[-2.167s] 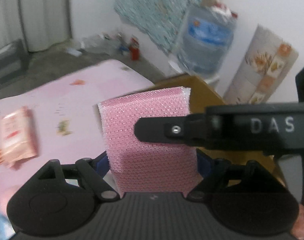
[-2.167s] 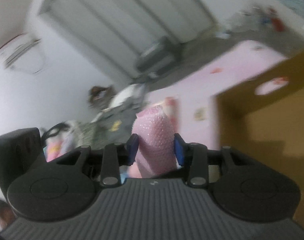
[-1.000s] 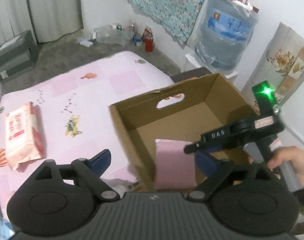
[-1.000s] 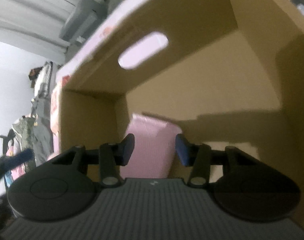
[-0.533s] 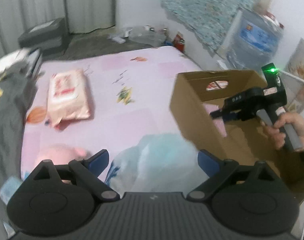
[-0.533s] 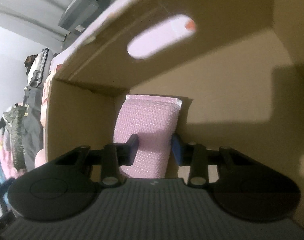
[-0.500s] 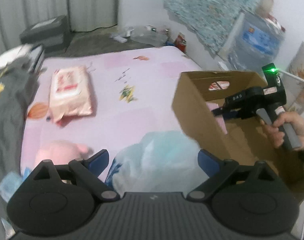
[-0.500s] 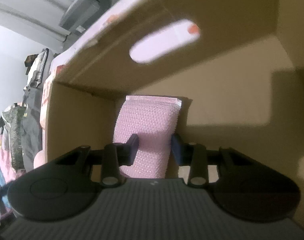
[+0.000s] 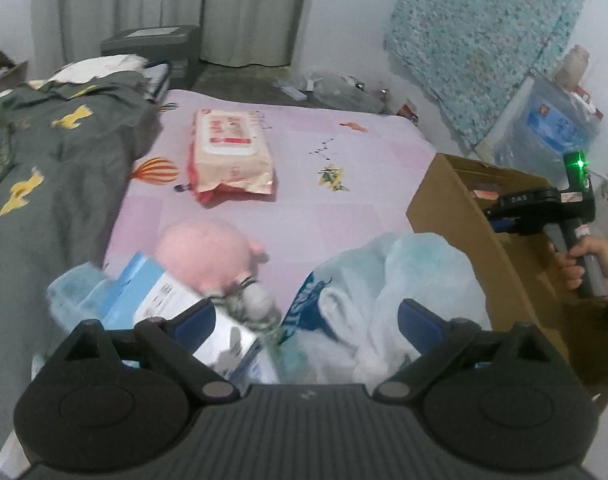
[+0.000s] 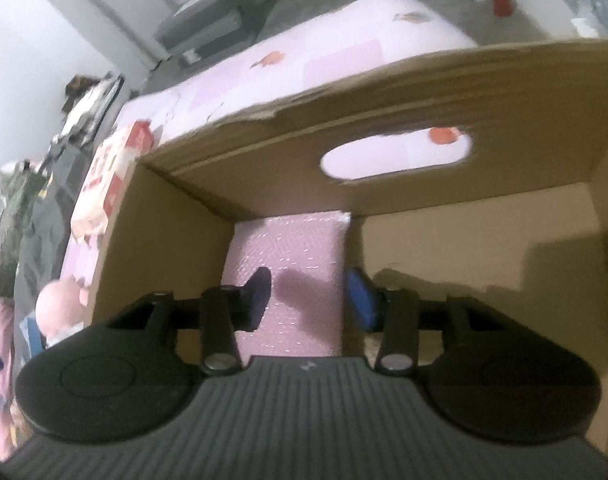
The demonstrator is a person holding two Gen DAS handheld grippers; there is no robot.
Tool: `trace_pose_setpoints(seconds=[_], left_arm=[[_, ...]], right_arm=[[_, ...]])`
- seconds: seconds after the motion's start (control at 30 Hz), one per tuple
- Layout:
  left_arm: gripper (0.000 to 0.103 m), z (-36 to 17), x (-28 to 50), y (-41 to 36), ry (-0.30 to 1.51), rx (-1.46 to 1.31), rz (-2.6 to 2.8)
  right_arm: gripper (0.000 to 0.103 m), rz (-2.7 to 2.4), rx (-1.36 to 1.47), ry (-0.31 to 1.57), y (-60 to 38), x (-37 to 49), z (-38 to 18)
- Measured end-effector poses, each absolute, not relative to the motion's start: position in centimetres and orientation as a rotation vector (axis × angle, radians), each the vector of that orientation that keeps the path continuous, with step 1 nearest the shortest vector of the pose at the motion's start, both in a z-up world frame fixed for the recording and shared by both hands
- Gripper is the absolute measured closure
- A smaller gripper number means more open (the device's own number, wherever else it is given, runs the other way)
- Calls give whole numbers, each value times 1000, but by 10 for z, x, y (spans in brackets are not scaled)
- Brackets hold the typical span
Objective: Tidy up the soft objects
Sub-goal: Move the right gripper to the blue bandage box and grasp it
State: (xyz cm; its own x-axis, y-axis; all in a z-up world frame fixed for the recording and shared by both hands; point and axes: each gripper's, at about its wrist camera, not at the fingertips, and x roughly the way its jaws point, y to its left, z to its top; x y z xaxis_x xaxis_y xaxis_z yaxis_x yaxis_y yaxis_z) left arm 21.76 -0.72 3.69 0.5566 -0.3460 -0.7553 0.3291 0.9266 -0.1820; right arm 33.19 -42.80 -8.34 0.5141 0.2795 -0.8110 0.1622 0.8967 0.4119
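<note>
Two grippers were at work: our right gripper [image 10: 309,300], deep in the cardboard box [image 10: 480,92], was opening its jaws around the pink sponge pad [image 10: 288,248] lying in the box's corner, pads already clear of it. Our left gripper [image 9: 306,318] hovered with jaws apart and still widening above the pale blue bag [image 9: 388,284] on the bed [image 9: 336,216], nothing clamped. We judged the bag needed a deep, centred bite, since its loose film would slip from a shallow pinch.
</note>
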Motion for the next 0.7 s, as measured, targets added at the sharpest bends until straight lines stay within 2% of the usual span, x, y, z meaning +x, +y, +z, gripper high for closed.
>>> trace_pose_setpoints(seconds=[0.17, 0.27, 0.33, 0.43, 0.7], left_arm=[[2, 35, 202, 14, 888, -38, -357], [2, 35, 194, 25, 879, -32, -320], [2, 37, 188, 33, 863, -18, -299], [2, 39, 177, 43, 845, 7, -272], [4, 47, 156, 75, 834, 5, -187]], right_arm=[[60, 92, 569, 1040, -449, 322, -88], [56, 78, 527, 1048, -442, 321, -86], [42, 42, 481, 1030, -445, 316, -76], [30, 4, 489, 982, -456, 304, -59], [29, 49, 464, 822, -442, 258, 22]])
